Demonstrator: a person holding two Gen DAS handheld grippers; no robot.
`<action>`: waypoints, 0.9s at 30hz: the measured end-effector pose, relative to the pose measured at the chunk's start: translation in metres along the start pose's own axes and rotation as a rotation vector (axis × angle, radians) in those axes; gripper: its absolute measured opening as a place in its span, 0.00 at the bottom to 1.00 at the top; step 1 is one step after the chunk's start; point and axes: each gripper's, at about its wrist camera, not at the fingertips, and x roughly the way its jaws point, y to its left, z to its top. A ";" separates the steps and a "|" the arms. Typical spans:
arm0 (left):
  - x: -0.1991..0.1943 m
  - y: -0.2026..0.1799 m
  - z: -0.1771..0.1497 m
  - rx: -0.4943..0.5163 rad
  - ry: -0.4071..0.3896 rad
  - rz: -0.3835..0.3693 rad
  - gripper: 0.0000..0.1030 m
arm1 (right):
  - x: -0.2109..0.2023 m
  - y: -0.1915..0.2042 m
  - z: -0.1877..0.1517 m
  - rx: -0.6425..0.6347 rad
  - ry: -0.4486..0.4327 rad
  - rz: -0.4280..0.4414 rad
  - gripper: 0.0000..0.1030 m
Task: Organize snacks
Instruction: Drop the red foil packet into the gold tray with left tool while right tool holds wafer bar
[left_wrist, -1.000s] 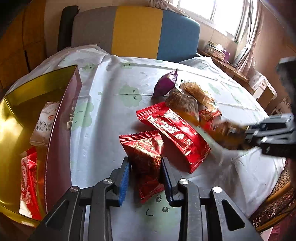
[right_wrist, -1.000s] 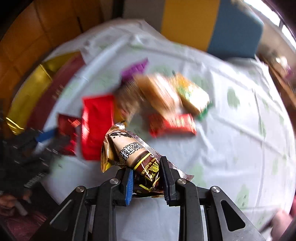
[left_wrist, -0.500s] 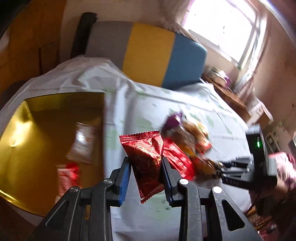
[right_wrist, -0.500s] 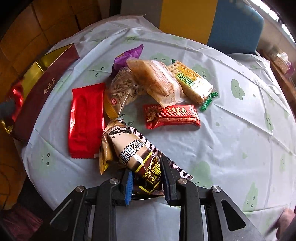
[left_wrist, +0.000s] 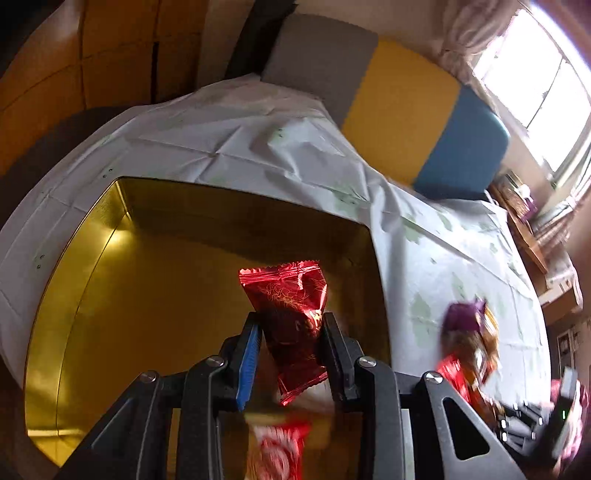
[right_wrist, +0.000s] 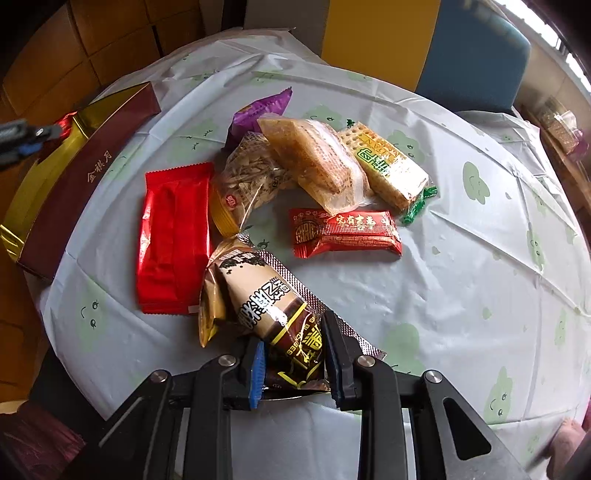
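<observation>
My left gripper (left_wrist: 291, 321) is shut on a shiny red foil snack packet (left_wrist: 288, 295) and holds it in the air over the open gold box (left_wrist: 147, 295). A red-and-white packet (left_wrist: 277, 446) lies blurred in the box under the fingers. My right gripper (right_wrist: 293, 332) is shut on the end of a brown-and-cream snack packet (right_wrist: 258, 291), whose other end rests on the tablecloth. In the right wrist view the box (right_wrist: 85, 170) stands at the table's left edge, and the left gripper (right_wrist: 22, 140) shows above it.
Loose snacks lie on the white tablecloth (right_wrist: 461, 277): a flat red packet (right_wrist: 173, 236), a red bar (right_wrist: 343, 232), a seed bag (right_wrist: 251, 177), a wrapped cake (right_wrist: 314, 158), a wafer pack (right_wrist: 388, 166), a purple packet (right_wrist: 258, 110). A grey, yellow and blue chair (left_wrist: 406, 85) stands behind the table.
My left gripper has carried the red foil packet off the tablecloth, leftward and up, to above the gold box. The right gripper has stayed put, gripping the brown packet.
</observation>
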 end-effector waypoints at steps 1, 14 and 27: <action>0.007 0.000 0.006 0.004 -0.001 0.013 0.32 | 0.000 0.000 0.000 0.001 0.000 0.001 0.28; 0.050 -0.003 0.026 0.047 0.030 0.090 0.40 | 0.000 0.000 0.000 -0.004 -0.001 -0.001 0.28; -0.034 -0.008 -0.035 0.026 -0.127 0.152 0.40 | 0.001 0.004 -0.001 -0.023 -0.009 -0.021 0.27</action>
